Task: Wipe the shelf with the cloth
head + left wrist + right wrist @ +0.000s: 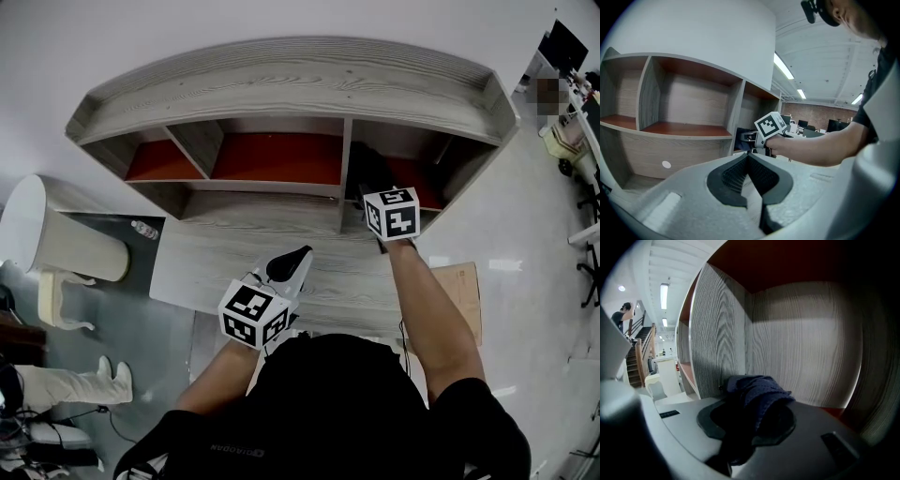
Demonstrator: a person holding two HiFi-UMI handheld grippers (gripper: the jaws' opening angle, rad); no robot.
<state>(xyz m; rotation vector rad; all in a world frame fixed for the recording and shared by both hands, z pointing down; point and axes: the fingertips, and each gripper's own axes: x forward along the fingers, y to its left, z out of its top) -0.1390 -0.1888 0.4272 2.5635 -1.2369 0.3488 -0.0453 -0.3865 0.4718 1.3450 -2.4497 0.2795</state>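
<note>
Closest to the person, the left hand-held gripper point(749, 157) hangs over the bench point(211, 258), jaws pressed together on nothing. Farther out, the right hand-held gripper point(754, 405) pinches the dark blue cloth point(758, 389) inside the right-hand compartment of the shelf point(281, 80), near its grey dividing wall.

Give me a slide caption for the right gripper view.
Right gripper, shut on a dark blue cloth, reaches into a grey wood-grain shelf compartment.
</note>
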